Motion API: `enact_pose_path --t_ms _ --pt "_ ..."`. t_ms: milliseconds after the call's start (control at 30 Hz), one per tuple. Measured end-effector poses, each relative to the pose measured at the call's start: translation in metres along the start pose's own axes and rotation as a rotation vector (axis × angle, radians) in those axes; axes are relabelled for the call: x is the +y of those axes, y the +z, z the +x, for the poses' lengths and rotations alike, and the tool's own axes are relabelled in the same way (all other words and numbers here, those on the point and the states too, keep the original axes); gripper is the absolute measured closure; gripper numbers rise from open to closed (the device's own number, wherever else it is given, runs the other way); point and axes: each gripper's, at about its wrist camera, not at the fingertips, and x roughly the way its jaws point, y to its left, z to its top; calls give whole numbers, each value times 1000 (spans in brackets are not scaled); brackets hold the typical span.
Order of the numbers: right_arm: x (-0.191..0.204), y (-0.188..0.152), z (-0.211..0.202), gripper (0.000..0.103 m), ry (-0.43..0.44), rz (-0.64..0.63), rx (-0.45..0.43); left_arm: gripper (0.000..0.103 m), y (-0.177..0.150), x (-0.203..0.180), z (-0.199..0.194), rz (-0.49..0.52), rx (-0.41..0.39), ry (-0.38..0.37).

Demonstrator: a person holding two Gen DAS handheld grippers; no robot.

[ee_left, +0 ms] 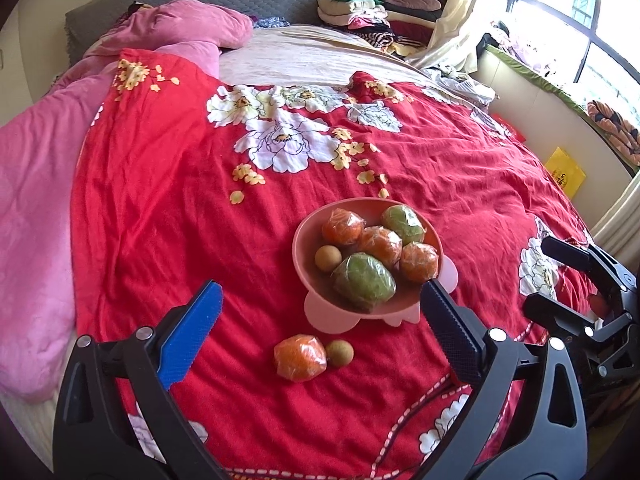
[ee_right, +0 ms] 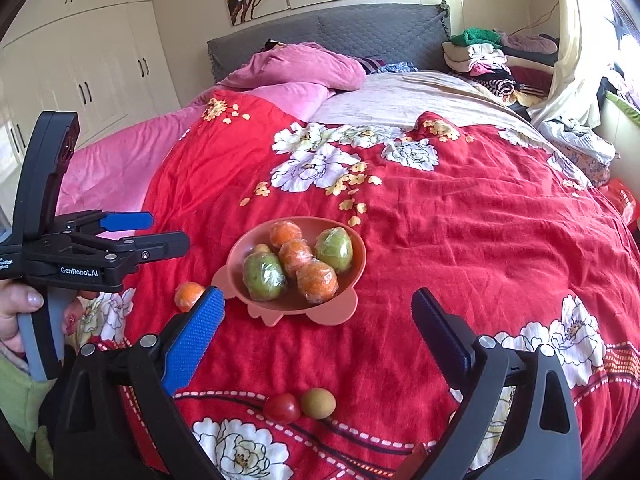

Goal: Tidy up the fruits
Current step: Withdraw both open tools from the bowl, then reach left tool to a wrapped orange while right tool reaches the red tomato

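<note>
A pink bowl [ee_left: 304,240] [ee_right: 358,256] on the red floral bedspread holds several wrapped oranges, two wrapped green fruits and a small brown longan [ee_left: 328,258]. On the spread in front of it lie a wrapped orange [ee_left: 300,357] [ee_right: 188,295] and a longan [ee_left: 339,353]. A small red tomato [ee_right: 282,407] and another longan [ee_right: 318,402] lie nearer the right gripper. My left gripper [ee_left: 320,292] [ee_right: 160,232] is open and empty, above the loose orange. My right gripper [ee_right: 318,300] [ee_left: 536,276] is open and empty, near the bowl's front.
Pink quilt [ee_left: 36,200] lies along the left side of the bed. Folded clothes [ee_left: 360,12] are stacked at the far right by the headboard. A window ledge [ee_left: 560,92] runs along the right. White wardrobes [ee_right: 80,60] stand at the left.
</note>
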Motion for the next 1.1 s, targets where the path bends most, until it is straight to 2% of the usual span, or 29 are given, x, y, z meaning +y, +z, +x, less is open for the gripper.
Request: enact_pose_path --t_ms 367,767,1100 --pt "13 -15 -10 8 14 -9 13 10 -24 6 -8 -10 13 12" --pt "23 -41 -7 8 28 -8 82 10 -51 -2 -8 -3 36 1" --pt "29 -60 -10 8 36 -9 107 10 -69 -8 -9 12 54 0"
